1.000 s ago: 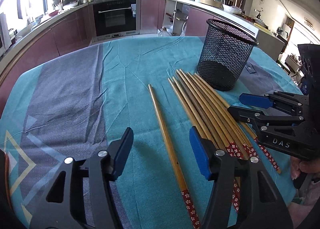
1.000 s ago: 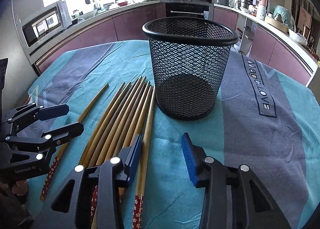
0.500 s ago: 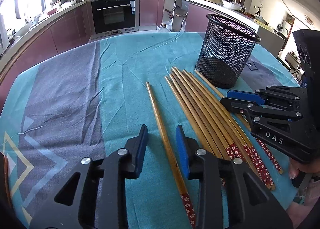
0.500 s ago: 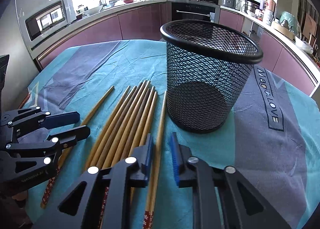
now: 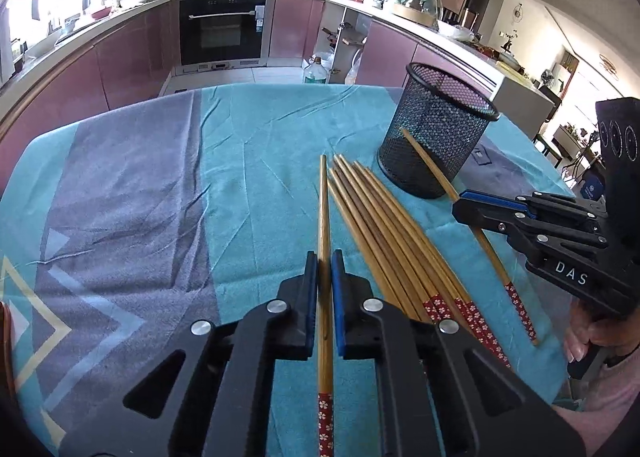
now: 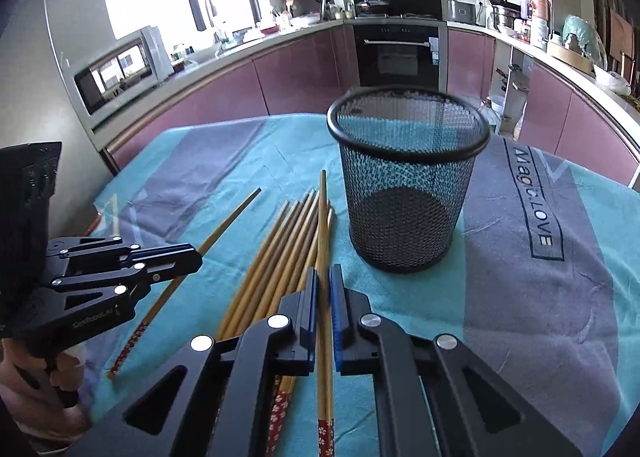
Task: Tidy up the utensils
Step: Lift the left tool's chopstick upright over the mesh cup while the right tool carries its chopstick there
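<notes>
Now the left gripper (image 5: pixel 324 261) is clenched on a single chopstick (image 5: pixel 324 225), its blue pads having just closed in from either side; the stick runs straight out between them, the red flowered end toward the camera, the plain tip out over the cloth. The right gripper (image 6: pixel 324 275) has likewise just closed and grips a chopstick of its own (image 6: pixel 322 233), which points toward the near left side of the mesh cup (image 6: pixel 404 197).

Only the left wrist view shows the right gripper from the side (image 5: pixel 464 201), with its stick slanting upward, the tip raised in front of the cup's wall (image 5: pixel 436 137) and the flowered end low by the person's hand (image 5: pixel 596 329). Only the right wrist view shows the left gripper from the side (image 6: pixel 196 253), its stick poking out ahead of the pads, and the cup's inside, where no chopstick can be seen.

Between the two grippers, the remaining chopsticks (image 5: pixel 384 233) lie in a close bundle on the teal and grey cloth (image 5: pixel 256 161) of the worktop, tips toward the cup, which stands upright just beyond them.
</notes>
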Demonstrator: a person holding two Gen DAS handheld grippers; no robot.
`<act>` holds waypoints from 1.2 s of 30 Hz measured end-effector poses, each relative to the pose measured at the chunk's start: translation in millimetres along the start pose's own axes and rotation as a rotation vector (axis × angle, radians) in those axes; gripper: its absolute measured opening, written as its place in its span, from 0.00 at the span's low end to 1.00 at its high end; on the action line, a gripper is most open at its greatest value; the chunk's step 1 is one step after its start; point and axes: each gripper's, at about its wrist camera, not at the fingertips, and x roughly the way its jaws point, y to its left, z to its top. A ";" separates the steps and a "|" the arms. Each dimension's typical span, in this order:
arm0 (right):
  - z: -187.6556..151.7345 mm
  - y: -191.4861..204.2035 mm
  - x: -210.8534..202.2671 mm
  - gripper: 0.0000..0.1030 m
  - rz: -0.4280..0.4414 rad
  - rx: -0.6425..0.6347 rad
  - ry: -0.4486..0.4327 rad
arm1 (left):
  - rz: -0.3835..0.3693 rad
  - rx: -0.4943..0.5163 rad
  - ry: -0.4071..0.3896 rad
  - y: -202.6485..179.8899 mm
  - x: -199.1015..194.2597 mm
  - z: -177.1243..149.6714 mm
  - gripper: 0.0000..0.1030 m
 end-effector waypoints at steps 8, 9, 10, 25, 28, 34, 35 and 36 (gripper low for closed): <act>19.1 -5.9 -45.7 0.05 0.061 0.013 -0.141 | -0.138 0.002 -0.107 -4.0 -49.9 31.8 0.07; 21.6 -6.7 -51.3 0.05 0.066 0.015 -0.161 | -0.154 0.006 -0.122 -5.7 -56.1 37.5 0.07; 24.6 -8.3 -56.5 0.05 0.072 0.015 -0.178 | -0.168 0.008 -0.137 -7.7 -62.4 42.9 0.07; 85.5 -35.6 -111.1 0.05 0.105 -0.003 -0.368 | -0.276 0.035 -0.339 -44.1 -125.0 138.2 0.07; 98.1 -39.4 -119.8 0.05 0.088 -0.022 -0.399 | -0.285 0.045 -0.365 -52.9 -130.8 155.4 0.07; 116.6 -53.1 -126.0 0.05 0.057 -0.020 -0.447 | -0.268 0.070 -0.369 -69.4 -123.0 183.9 0.07; 118.7 -54.9 -124.3 0.05 0.048 -0.020 -0.447 | -0.260 0.076 -0.363 -73.0 -119.4 187.0 0.07; 119.9 -55.7 -120.7 0.05 0.042 -0.020 -0.440 | -0.246 0.085 -0.354 -77.4 -114.7 189.7 0.07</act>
